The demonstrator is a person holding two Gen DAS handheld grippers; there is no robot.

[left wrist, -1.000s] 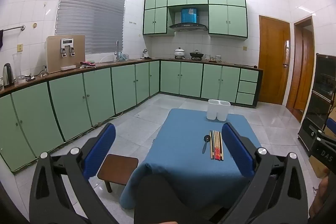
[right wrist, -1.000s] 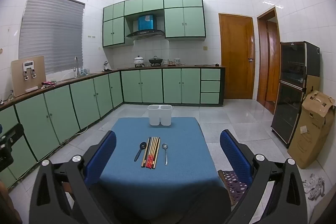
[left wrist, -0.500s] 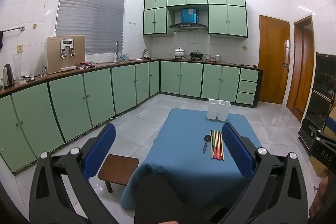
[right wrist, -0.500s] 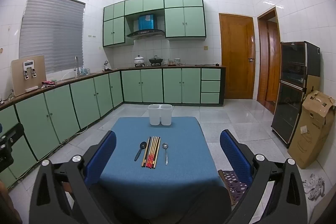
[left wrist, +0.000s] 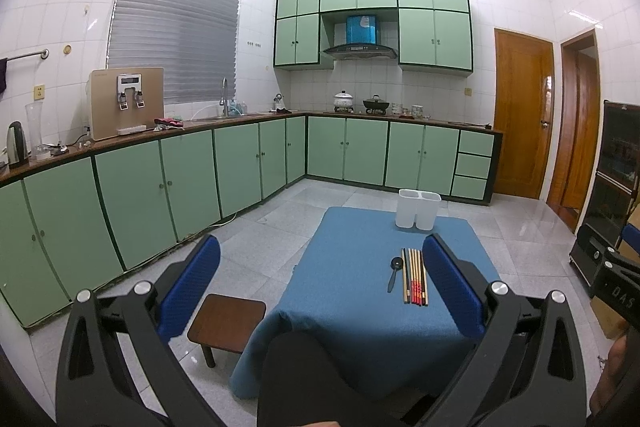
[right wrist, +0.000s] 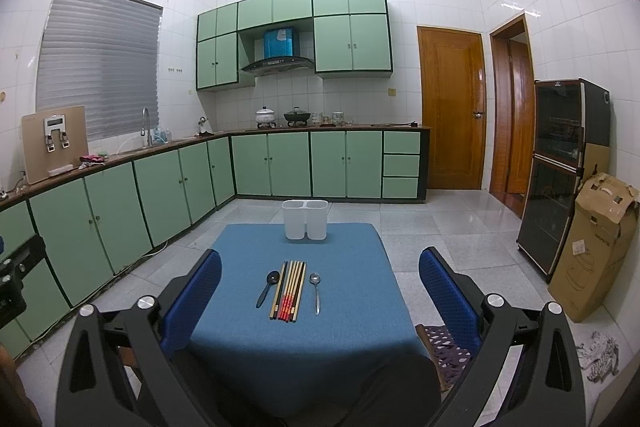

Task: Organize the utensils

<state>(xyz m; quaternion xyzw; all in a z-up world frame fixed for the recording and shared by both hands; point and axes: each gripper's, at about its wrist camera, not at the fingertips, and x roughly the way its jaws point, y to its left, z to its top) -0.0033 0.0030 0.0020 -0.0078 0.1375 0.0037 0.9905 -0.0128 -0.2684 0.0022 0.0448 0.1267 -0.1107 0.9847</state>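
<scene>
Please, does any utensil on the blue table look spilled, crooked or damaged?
Nothing stands out. The black spoon, chopsticks and metal spoon lie side by side, apart from the upright white holder.

two forward-looking wrist views over one blue counter

the left wrist camera looks along its hand-held gripper [left wrist: 320,267] from the near left of the blue counter [left wrist: 352,311], facing the far kitchen wall and angled slightly right, so the chopsticks [left wrist: 415,275] sit right of centre and a brown stool [left wrist: 226,323] shows below. the right wrist camera looks along its own hand-held gripper [right wrist: 320,269] from the near edge, almost square on, chopsticks [right wrist: 289,289] centred. both stand well back and above the top. they share the counter [right wrist: 340,311], white bins [left wrist: 418,209] [right wrist: 305,219], green cabinets [left wrist: 344,151] [right wrist: 308,163] and door [left wrist: 522,113] [right wrist: 450,109].
</scene>
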